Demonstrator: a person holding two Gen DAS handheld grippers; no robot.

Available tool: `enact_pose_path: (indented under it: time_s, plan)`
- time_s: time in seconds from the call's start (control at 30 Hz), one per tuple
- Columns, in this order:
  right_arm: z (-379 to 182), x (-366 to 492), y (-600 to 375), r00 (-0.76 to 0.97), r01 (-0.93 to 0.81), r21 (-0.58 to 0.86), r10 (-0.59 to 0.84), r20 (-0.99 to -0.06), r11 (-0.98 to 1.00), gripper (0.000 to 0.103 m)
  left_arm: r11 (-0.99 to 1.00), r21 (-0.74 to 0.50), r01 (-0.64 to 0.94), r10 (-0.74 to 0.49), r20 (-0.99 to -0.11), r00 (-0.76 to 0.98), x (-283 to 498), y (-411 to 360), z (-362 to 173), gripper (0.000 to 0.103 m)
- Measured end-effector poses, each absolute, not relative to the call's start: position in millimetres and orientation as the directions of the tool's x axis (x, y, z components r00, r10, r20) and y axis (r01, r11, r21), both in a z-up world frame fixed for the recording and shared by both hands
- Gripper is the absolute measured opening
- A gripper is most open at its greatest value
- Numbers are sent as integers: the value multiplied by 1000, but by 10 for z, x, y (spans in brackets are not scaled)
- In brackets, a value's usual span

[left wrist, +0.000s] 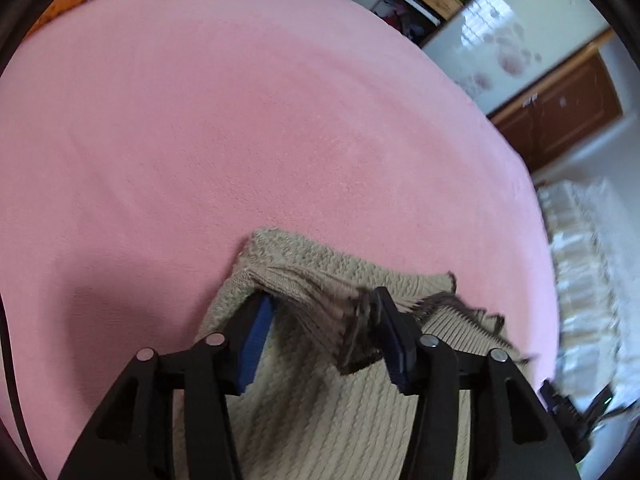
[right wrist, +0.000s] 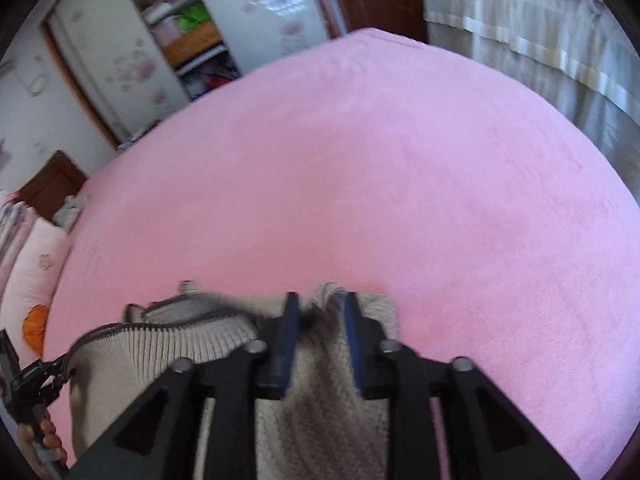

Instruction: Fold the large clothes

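Across nearly the whole of both wrist views spreads a pink bed cover (left wrist: 240, 120), smooth and fuzzy, filling the frame from edge to edge. On its near part lies a beige knitted sweater (left wrist: 320, 400), ribbed along one hem with a darker brownish trim, bunched and lifted where the tools meet it. From the left wrist view, the left gripper (left wrist: 322, 308) has its two black jaws with blue pads set wide apart, and a gathered fold of the sweater's ribbed edge drapes between and over them; the pads do not press together, so the jaws stand open around the cloth. From the right wrist view, the right gripper (right wrist: 318, 308) holds its blue-padded jaws closer together, with a bunched ridge of sweater (right wrist: 332, 400) rising between them; whether the pads actually pinch it cannot be told. Beyond the bed stands a wardrobe (right wrist: 176, 28) with pale flowered doors and open shelves.
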State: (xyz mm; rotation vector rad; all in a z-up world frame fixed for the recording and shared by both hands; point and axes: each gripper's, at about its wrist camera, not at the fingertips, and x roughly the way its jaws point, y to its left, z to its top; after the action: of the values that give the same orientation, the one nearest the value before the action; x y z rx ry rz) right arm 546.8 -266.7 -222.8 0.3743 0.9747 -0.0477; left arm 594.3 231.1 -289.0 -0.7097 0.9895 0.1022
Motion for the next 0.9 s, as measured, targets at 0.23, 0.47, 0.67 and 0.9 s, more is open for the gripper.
enact_pose_path:
  time_s: [0.23, 0.47, 0.67, 0.9]
  plan:
    - [-2174, 5310, -2991, 592, 200, 326, 151, -792, 924, 37, 736, -586, -339, -217, -678, 702, 5746, 2471, -2622, 79]
    - [-2168, 5352, -2931, 556, 92, 290, 193, -809, 953, 37, 806, -492, -329, -145, -703, 696, 5620, 2586, -2567, 83]
    - [-2378, 5545, -2570, 499, 27, 240, 195, -844, 970, 37, 868, -390, -307, -109, -753, 649, 5842, 2442, -2754, 82]
    - [-2539, 5608, -2263, 479, -32, 78, 84, -874, 996, 12, 954, -194, -229, -27, -815, 579, 6284, 1979, -2880, 58]
